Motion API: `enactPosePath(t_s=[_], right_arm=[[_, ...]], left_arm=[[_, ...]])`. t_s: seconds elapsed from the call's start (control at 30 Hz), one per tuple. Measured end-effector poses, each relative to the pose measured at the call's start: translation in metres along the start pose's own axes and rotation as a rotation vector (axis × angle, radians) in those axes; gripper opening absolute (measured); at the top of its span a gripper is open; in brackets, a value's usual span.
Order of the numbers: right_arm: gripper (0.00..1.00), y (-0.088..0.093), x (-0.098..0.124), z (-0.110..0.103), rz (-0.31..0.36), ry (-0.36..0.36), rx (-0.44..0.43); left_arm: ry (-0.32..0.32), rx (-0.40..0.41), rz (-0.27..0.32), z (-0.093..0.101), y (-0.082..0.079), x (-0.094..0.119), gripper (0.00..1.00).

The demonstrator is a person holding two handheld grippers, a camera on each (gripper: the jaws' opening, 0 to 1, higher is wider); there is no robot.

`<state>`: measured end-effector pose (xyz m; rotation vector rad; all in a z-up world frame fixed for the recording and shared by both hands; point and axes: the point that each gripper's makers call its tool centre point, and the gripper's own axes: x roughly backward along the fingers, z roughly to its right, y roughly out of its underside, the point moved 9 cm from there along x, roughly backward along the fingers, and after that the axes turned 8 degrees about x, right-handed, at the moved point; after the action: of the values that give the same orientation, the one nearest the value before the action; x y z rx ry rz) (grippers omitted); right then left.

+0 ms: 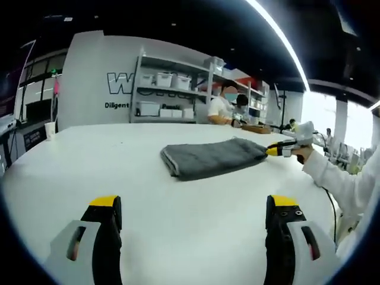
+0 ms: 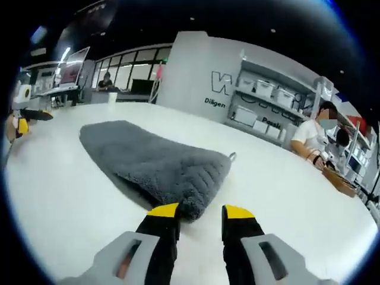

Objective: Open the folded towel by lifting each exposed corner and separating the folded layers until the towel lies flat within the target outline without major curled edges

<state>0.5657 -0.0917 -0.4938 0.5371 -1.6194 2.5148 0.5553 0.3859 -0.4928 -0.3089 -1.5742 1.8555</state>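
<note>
Your towel [image 2: 155, 163] lies folded on the white table [image 1: 119, 172]; it looks soft and floppy. Your right gripper [image 2: 200, 212], jaws slightly parted, sits at its near corner; pinch only the top layer. Your left gripper [image 1: 193, 205] hangs back, spread wide.

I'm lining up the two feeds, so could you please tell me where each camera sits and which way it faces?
Left gripper view: rides the left gripper, fingers wide apart, looking across the white table at the folded grey towel; the right gripper reaches the towel's end, sleeve behind it.
Right gripper view: rides the right gripper, close at the towel's near end.
Shared: towel, table, shelving.
</note>
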Motion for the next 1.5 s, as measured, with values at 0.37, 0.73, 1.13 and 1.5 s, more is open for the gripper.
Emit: enactPosePath(t_s=[0.37, 0.73, 1.13, 1.5], right_arm=[[0.70, -0.059, 0.049, -0.036, 0.092, -0.140, 0.047], [0.99, -0.080, 0.060, -0.068, 0.094, -0.243, 0.062], [0.99, -0.083, 0.064, -0.071, 0.080, -0.261, 0.084], [0.99, -0.098, 0.036, -0.090, 0.052, -0.265, 0.160]], left_arm=[[0.008, -0.015, -0.001, 0.002, -0.005, 0.006, 1.00], [0.036, -0.028, -0.007, 0.009, -0.008, 0.013, 1.00], [0.045, -0.034, -0.020, 0.009, -0.003, 0.011, 1.00], [0.027, -0.044, -0.013, 0.003, 0.008, -0.001, 1.00]])
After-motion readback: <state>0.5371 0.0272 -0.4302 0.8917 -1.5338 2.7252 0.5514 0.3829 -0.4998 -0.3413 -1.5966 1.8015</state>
